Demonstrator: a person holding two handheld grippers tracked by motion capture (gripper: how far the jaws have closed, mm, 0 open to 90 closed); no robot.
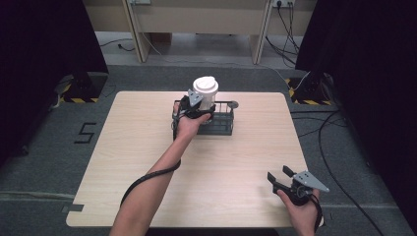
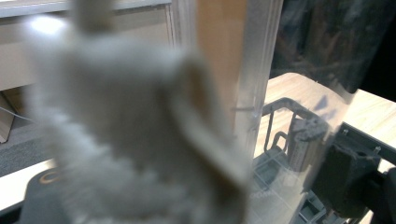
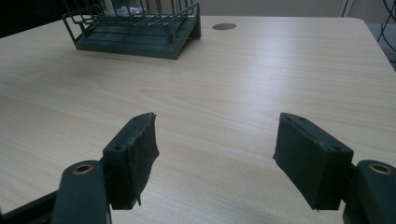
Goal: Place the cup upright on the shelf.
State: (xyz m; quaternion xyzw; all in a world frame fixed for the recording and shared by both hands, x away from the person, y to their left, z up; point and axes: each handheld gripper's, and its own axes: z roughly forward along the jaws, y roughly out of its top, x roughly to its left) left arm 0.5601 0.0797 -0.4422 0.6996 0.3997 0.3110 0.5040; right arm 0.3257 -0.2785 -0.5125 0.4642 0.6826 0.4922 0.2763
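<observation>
A light wooden table (image 1: 147, 162) stands on grey floor. Toward its far edge sits a dark wire rack (image 1: 216, 123). The left gripper (image 1: 196, 105) is at the rack's left end, clasping a white lidded cup (image 1: 205, 91) that rises above the rack. The right gripper (image 1: 282, 178) rests near the table's near right corner, jaws spread apart, well apart from the rack.
</observation>
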